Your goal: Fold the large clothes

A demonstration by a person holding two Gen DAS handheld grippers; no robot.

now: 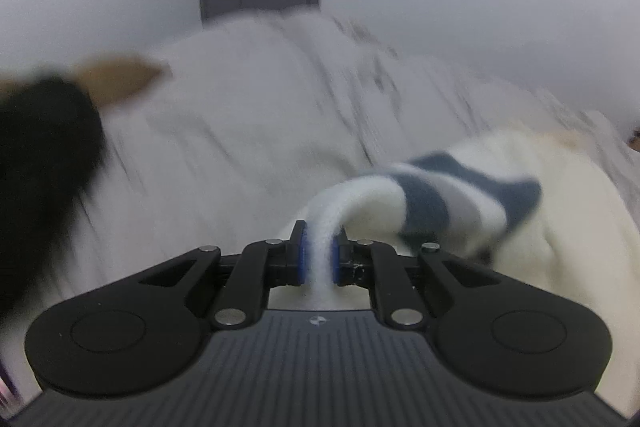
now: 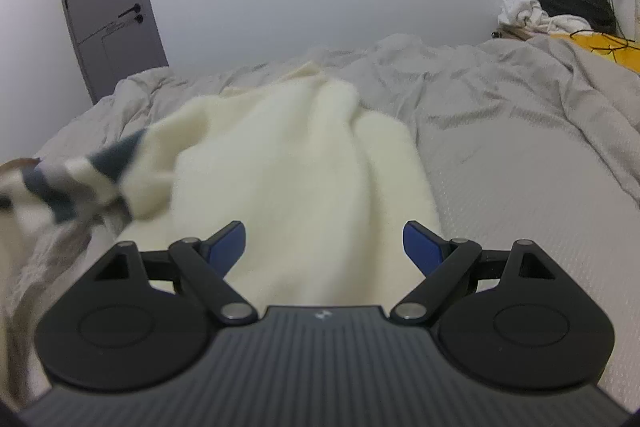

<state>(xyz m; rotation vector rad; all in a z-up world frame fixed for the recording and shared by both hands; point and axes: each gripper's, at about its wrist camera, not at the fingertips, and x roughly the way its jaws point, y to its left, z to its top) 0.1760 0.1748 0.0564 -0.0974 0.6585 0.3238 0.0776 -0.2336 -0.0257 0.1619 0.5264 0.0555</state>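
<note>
A cream sweater (image 2: 288, 163) lies spread on the grey bed, with a sleeve banded in slate blue and white (image 1: 440, 195). In the left wrist view my left gripper (image 1: 319, 251) is shut on the sleeve's white cuff, which bulges out between the blue pads, and the sleeve arcs up and to the right from there. That view is smeared by motion. The striped sleeve (image 2: 80, 179) shows blurred at the left edge of the right wrist view. My right gripper (image 2: 324, 247) stands open just above the sweater's near hem, nothing pinched between its blue pads.
Rumpled grey bedding (image 2: 500, 147) covers the bed. A grey door (image 2: 108, 7) stands at the back left. Dark and white clothes (image 2: 560, 7) are piled at the far right by a yellow cloth (image 2: 600, 47). A black garment (image 1: 44, 179) lies at the left.
</note>
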